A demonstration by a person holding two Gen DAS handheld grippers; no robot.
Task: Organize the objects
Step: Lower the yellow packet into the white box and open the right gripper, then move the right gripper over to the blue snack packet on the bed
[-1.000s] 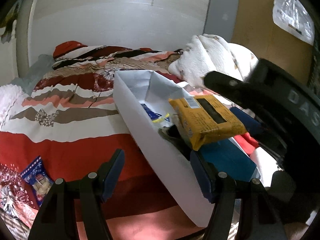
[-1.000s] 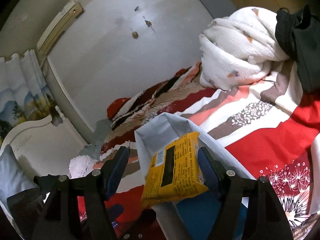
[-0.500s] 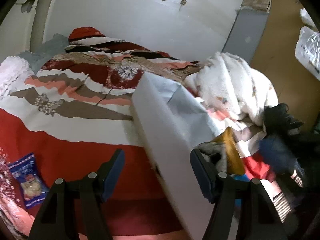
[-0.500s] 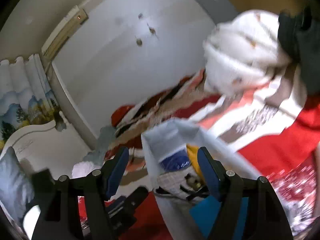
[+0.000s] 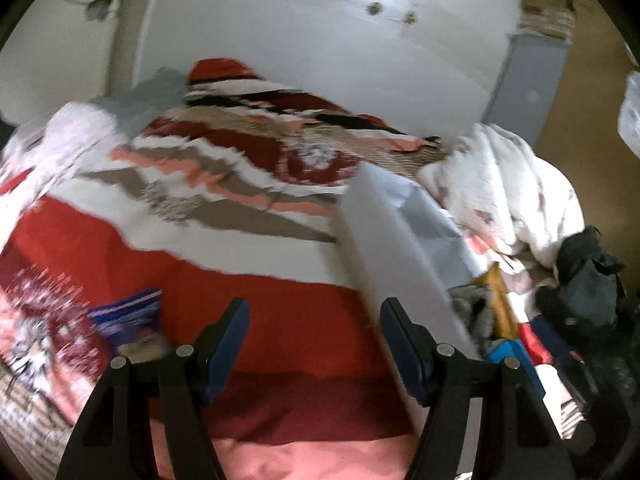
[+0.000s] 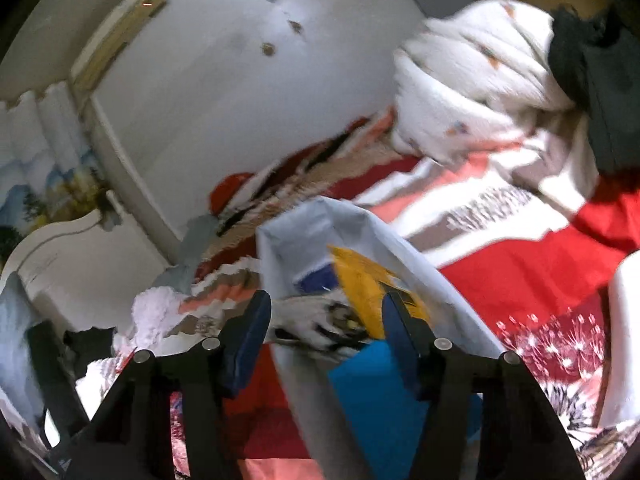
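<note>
right wrist | one white bin (image 6: 404,256) | one yellow packet (image 6: 368,284) | right gripper (image 6: 326,320) narrowing, spread, empty

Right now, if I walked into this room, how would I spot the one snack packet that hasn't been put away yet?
Start at the bed with the red, white and brown striped cover. A long white box of sorted things sits on it; look to the other side of the left gripper from that box. There the small blue packet lies alone on the red part of the cover, the only loose item outside the box.
</note>
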